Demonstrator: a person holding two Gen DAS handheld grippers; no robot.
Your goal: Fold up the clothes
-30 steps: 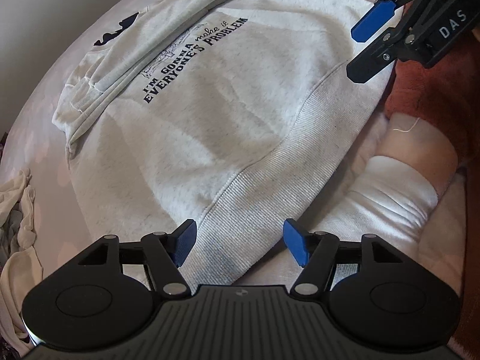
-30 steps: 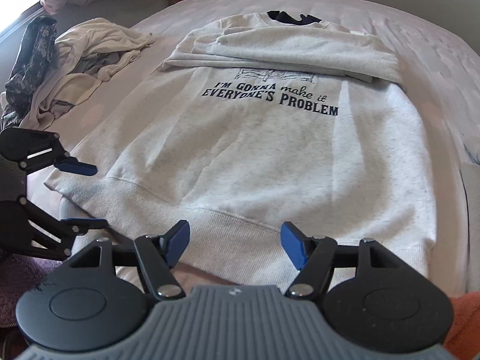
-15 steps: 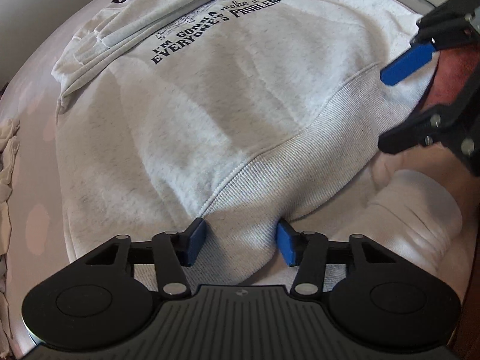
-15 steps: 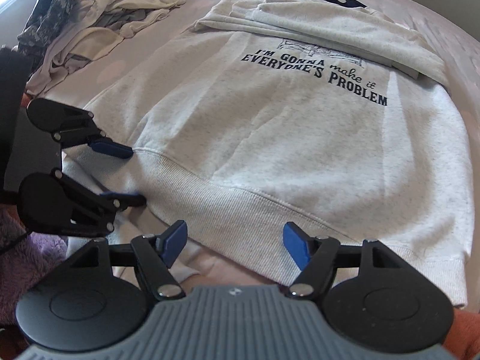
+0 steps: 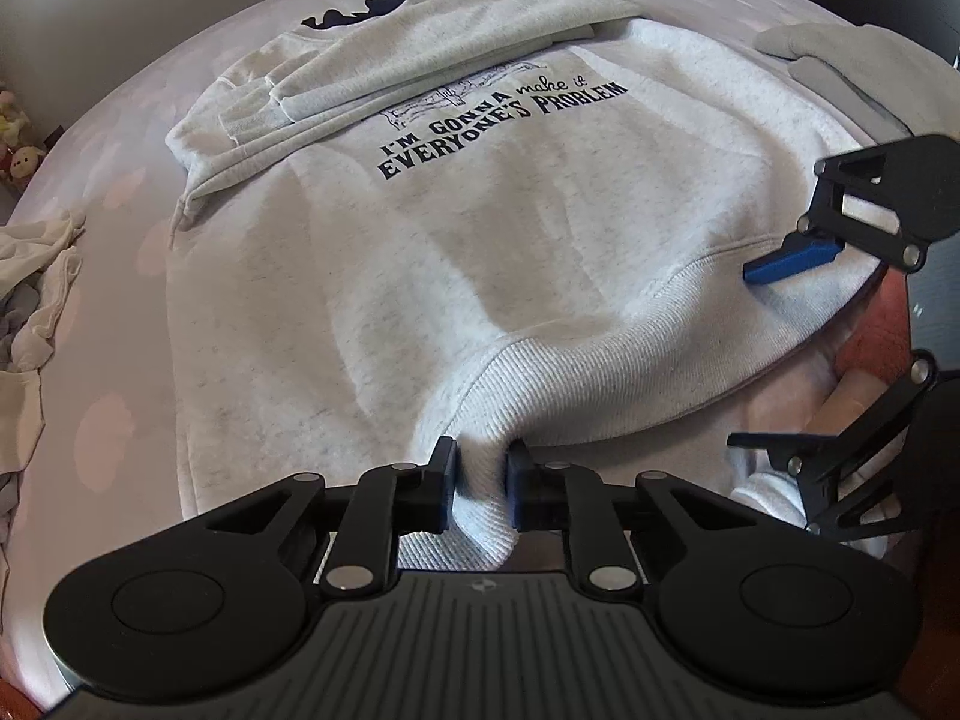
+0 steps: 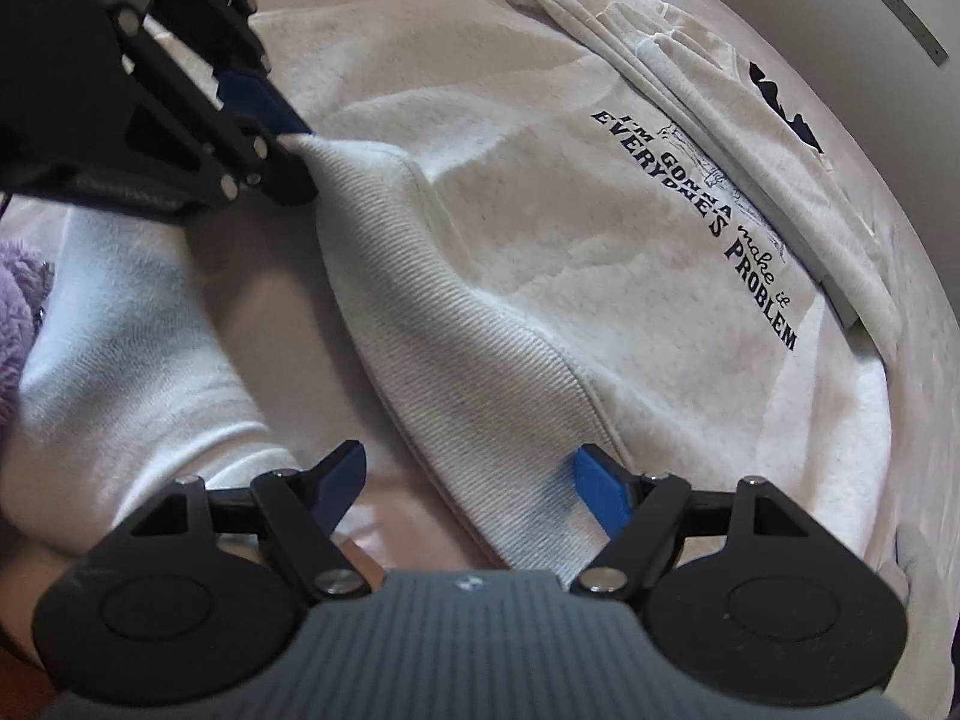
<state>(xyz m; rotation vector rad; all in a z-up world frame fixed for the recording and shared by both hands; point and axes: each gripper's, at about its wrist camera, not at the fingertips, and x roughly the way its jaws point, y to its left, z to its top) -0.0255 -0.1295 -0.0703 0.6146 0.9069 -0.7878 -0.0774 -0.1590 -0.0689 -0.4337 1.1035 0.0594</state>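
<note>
A light grey sweatshirt (image 5: 480,252) with dark printed lettering lies flat on the bed, sleeves folded across its chest. My left gripper (image 5: 480,486) is shut on the ribbed hem near its left corner, bunching the cloth upward. In the right wrist view the same sweatshirt (image 6: 570,240) spreads ahead and the left gripper (image 6: 300,150) shows at upper left pinching the hem. My right gripper (image 6: 468,486) is open, its blue pads straddling the hem's right part, one above the cloth and one beside it. It also appears as the right gripper (image 5: 774,354) at the left view's right edge.
The pale pink bedsheet (image 5: 120,324) surrounds the sweatshirt. A heap of cream clothes (image 5: 30,300) lies at the left. A white sock-clad foot (image 6: 132,324) rests near the hem, with purple fleece (image 6: 18,294) beside it. A grey garment (image 5: 840,60) lies at far right.
My left gripper closed from open onto the hem's left part and lifted it slightly. My right gripper swung in low over the hem's right end, staying open.
</note>
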